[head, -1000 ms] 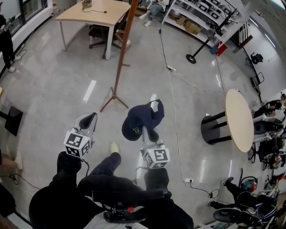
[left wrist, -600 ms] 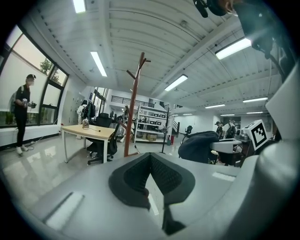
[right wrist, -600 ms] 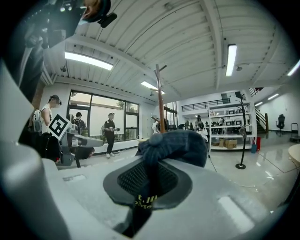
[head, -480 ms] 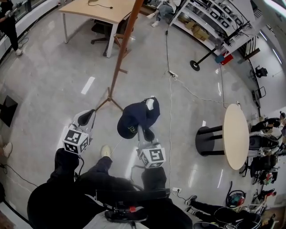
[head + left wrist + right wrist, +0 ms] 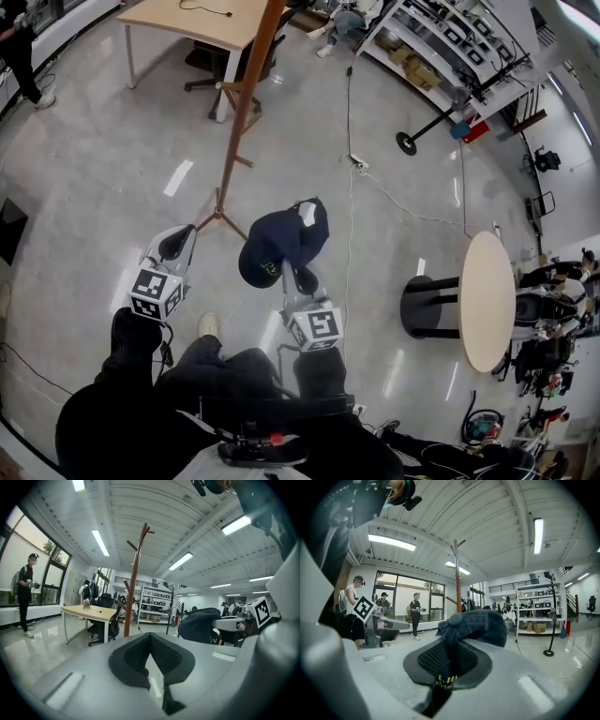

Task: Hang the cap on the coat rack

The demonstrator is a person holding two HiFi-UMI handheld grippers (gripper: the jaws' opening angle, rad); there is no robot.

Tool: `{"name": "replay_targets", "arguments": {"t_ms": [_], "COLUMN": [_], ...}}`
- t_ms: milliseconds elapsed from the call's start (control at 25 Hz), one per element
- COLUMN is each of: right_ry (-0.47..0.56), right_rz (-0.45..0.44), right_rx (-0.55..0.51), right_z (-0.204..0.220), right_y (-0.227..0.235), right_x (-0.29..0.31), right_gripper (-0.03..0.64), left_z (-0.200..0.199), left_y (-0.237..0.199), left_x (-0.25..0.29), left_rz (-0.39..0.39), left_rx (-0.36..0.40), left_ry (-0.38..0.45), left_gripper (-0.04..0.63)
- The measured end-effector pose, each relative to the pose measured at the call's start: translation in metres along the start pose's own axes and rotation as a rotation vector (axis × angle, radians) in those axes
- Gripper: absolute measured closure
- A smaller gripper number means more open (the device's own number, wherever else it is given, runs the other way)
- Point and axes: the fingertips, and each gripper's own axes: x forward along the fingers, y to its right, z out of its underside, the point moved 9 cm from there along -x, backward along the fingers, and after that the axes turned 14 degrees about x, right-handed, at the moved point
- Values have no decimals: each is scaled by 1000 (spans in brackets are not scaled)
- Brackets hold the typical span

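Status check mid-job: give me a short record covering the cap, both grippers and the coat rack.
cap: dark blue, held up in the air, not on the rack
right gripper: shut on the cap's edge
left gripper: jaws together, nothing between them
coat rack: wooden, upright, ahead of both grippers, top pegs bare
task: cap not yet hung

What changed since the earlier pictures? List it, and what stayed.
Both claws advanced toward the coat rack; its foot now lies close ahead of the left claw. Nothing taken or released. The right claw still clamps the cap; the left stays shut, empty.
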Motion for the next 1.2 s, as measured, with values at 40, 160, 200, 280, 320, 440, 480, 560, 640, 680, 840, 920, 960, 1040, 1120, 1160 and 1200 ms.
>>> {"name": "replay_targets", "arguments": {"t_ms": [40,160,200,280,320,440,480,560,640,680,840,920,960,1040,1120,1160,1200], "right_ry": [-3,-8,-11,-22,-26,-44,-51,-65,-76,-80,-94,-101,-103,-104,-103,-100,-99], "right_rz": [-10,-47,-60,-90,-108,-167,-187,-223,-250,-261,-296,-314,-323,-340,-355,-362,-369], "right_rx": [0,-8,-13,-20,-22,-20,-19,-17,-12,-7,-1,-6,-9,-15,-17,-17,-15], "right_z": [-1,-6,-6,-1,2,11,13,18,23,25,35,42,45,50,53,56,59], "right_y": [4,16,21,31,36,50,54,60,64,65,72,75,76,76,77,78,78], "right_x": [3,13,18,29,36,53,57,66,75,79,97,108,114,124,132,136,139], "right_gripper": [594,594,594,594,594,594,594,594,594,594,594,594,594,594,594,594,592], "left_z": [1,2,3,8,11,19,21,26,31,33,43,50,54,61,66,68,72], "left_y": [0,0,0,0,1,5,7,9,9,8,6,3,2,-1,-2,-3,-3], "left_x": [4,15,19,26,29,37,38,42,44,44,47,49,50,52,56,58,60], "left_rz": [-5,-29,-40,-68,-84,-139,-157,-196,-227,-239,-268,-281,-286,-296,-303,-306,-307], "left_rx": [-4,-9,-12,-14,-12,-10,-14,-24,-30,-32,-33,-38,-40,-43,-46,-47,-47], "left_ry": [-6,-14,-11,-4,-2,0,0,-3,-9,-14,-28,-33,-37,-43,-47,-48,-51], "left_gripper": [592,592,592,592,592,592,592,592,592,592,592,592,592,592,592,592,592]}}
